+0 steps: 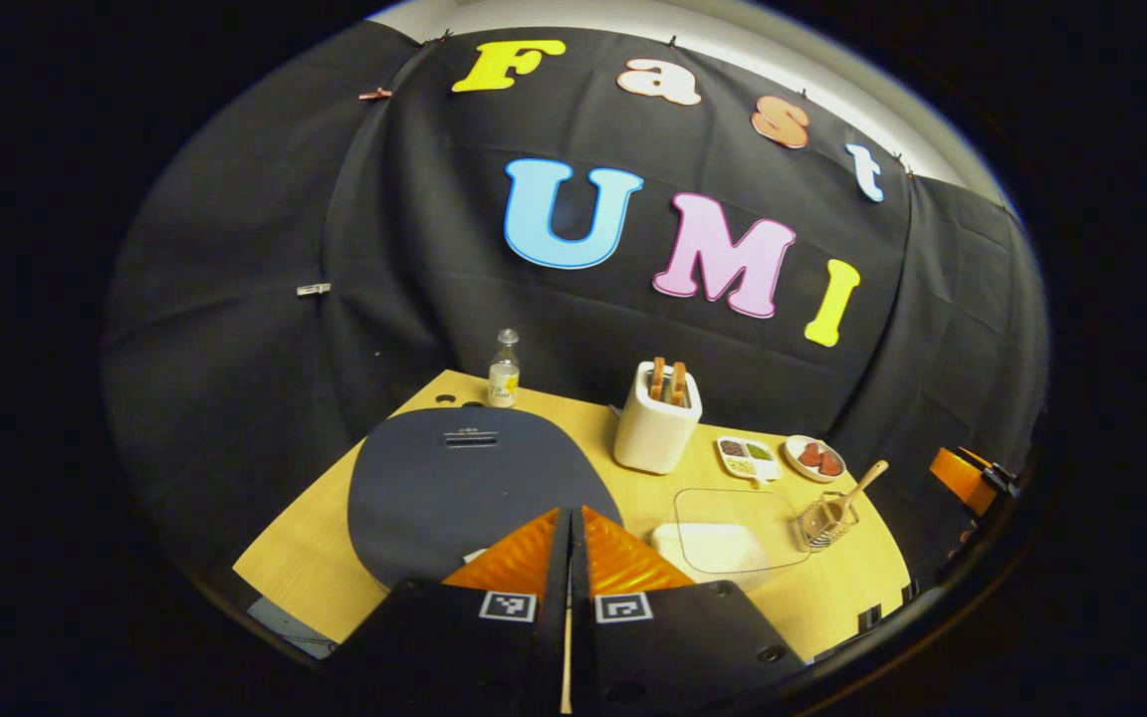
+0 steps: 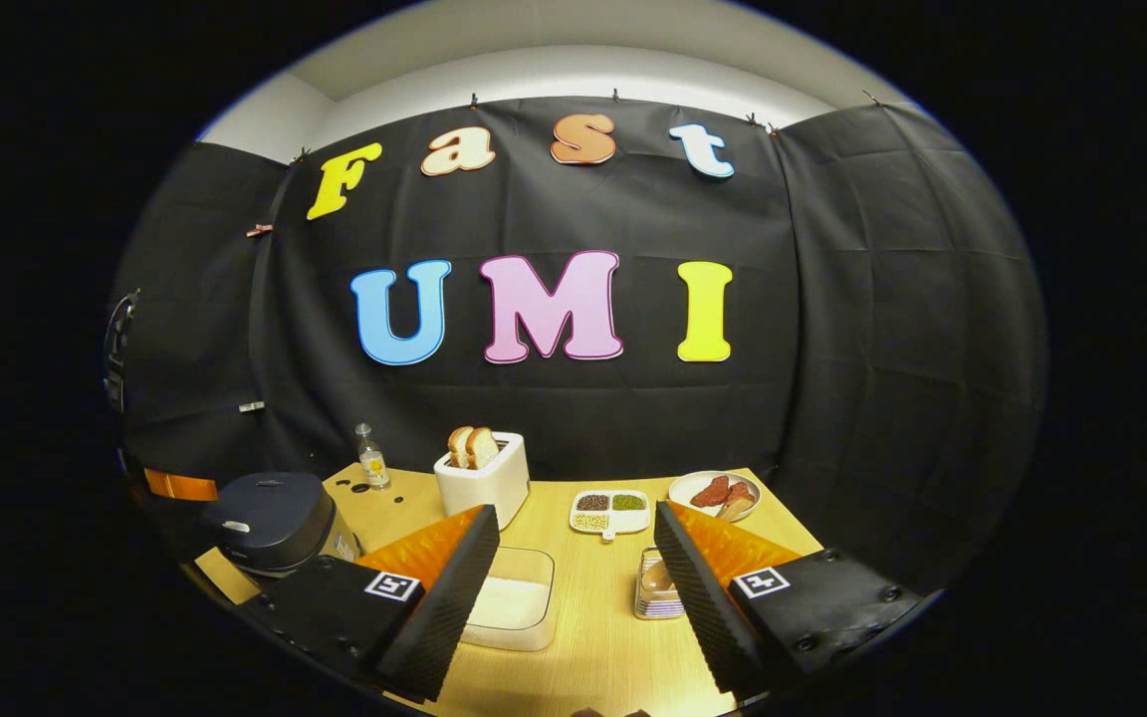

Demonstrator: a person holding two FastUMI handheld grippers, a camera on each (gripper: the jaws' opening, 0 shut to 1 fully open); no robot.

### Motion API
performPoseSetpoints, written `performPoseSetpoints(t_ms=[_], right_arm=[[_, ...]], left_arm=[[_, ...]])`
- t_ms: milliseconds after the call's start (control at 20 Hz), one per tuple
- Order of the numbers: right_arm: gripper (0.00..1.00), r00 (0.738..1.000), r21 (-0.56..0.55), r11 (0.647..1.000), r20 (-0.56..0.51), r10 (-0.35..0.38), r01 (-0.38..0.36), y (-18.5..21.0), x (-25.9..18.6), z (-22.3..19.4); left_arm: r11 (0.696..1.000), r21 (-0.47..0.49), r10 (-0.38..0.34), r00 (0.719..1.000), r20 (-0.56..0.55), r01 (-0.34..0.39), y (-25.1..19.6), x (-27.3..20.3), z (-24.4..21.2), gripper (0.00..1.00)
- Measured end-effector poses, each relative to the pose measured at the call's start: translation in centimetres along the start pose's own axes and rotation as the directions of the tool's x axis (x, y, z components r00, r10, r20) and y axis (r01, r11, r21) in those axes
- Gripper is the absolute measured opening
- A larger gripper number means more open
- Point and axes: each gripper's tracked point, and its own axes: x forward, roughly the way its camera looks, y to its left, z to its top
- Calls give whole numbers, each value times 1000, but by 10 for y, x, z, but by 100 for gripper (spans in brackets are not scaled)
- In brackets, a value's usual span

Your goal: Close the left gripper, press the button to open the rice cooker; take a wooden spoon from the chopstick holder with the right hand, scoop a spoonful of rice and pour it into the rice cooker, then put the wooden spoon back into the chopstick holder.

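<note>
Since the wooden spoon is a light, stiff thing with a smooth shaft, it should lift out of the chopstick holder with little effort, and the bare stretch of handle slanting up above the wire rim looks like the place to pinch it; a grip too near the tip would probably let the bowl end swing. The holder is light wire and may tip or drag if the spoon is pulled sideways. The rice lies loose in a clear lidless box and will spill if the spoon tilts.

The rice cooker stands at the left of the bench, its lid down and a small latch near the far edge; it looks heavy enough to stay put under a press. The left gripper is clenched, fingers together, poised just over the lid's near edge. The right gripper is released, jaws wide apart, with the holder and box between them farther off.

By count: one cooker, one spoon, one holder, one box, one toaster with two slices, one bottle, one divided dish, one plate.
</note>
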Motion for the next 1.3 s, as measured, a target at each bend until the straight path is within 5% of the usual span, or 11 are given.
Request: performPoseSetpoints(t_ms=[500,900,1300], right_arm=[[97,998,19,1000,-63,-15,16,-22,12,-17],[97,993,10,1000,-117,-20,22,-28,16,-32],[97,988,21,999,-150,-34,37,-37,15,-44]], left_arm=[[991,-58,108,984,-139,-117,32,31,-44,6],[986,41,164,976,-142,-160,28,36,-54,7],[994,-62,85,991,-103,-92,31,31,-53,6]])
